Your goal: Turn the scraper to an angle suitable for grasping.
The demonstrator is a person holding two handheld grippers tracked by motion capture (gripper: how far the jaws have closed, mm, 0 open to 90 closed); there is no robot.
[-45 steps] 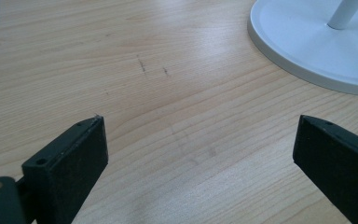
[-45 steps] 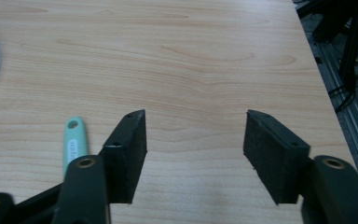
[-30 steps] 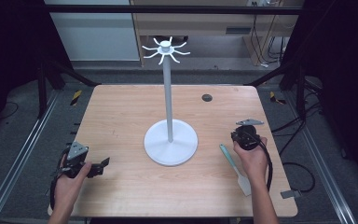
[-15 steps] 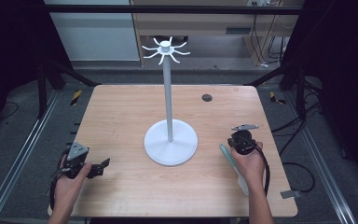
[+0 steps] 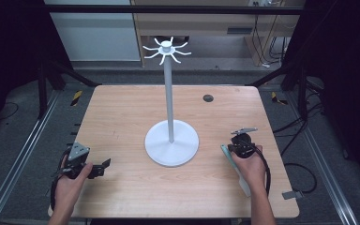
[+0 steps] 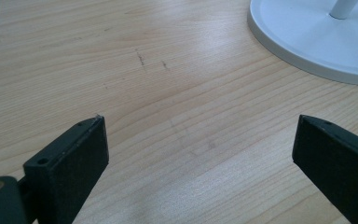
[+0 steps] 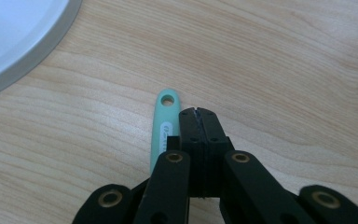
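On wood table (image 5: 122,117), green utensil (image 7: 164,122) lies just beside closed R gripper (image 7: 197,111).

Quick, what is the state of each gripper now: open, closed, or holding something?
Left gripper: open, holding nothing.
Right gripper: closed, holding nothing; the green utensil handle lies beside its jaws.

Soft even light, dark surroundings

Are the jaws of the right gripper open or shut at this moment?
Shut. In the right gripper view, the right gripper has its two jaws pressed together with nothing between them; the green handle lies beside them on the table.
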